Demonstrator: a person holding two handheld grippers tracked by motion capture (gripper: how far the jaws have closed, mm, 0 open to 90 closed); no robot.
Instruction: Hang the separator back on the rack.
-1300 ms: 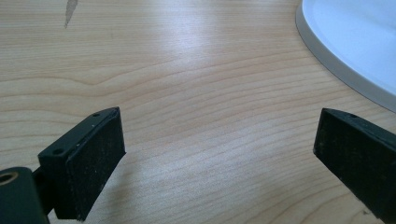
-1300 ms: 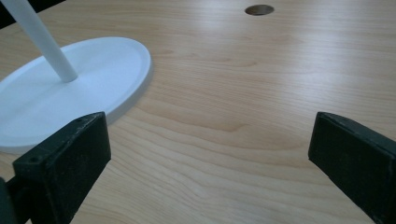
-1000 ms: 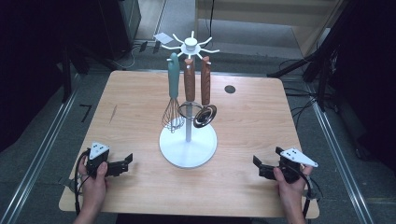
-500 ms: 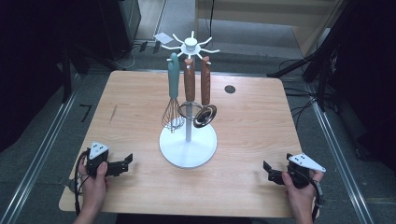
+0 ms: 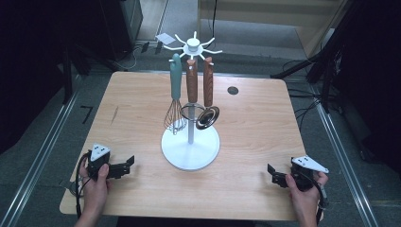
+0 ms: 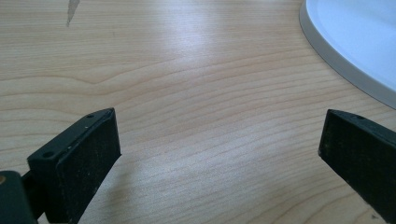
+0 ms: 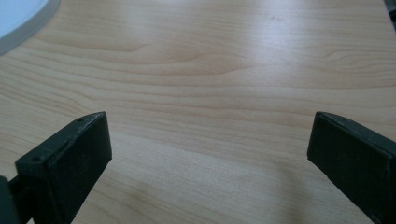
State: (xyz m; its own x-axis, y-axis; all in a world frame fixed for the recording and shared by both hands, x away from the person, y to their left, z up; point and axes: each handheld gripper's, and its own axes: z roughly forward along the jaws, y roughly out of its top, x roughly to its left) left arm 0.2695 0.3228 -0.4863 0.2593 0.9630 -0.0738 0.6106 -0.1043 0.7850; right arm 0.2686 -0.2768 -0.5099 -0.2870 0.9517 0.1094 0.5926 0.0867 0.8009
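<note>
A white utensil stand [image 5: 190,150] with a round base rises at the table's middle. From its hooks hang a teal-handled whisk [image 5: 175,101] and two wooden-handled utensils [image 5: 207,99]. My left gripper [image 5: 126,165] rests low at the front left, open, pointing toward the stand; the left gripper view has its jaws wide apart over bare wood, with the stand's base rim [image 6: 345,70] at upper right. My right gripper [image 5: 271,173] sits at the front right, open, nothing between its jaws; the base rim [image 7: 21,30] shows at the upper left of its own view.
The wooden table [image 5: 265,123] has a small dark round hole [image 5: 232,90] at the back right. Dark floor, cables and metal rails surround the table. A white card [image 5: 164,38] lies on the floor behind the stand.
The right gripper has drawn back toward the table's front right edge, away from the stand. The left gripper has stayed in place.
</note>
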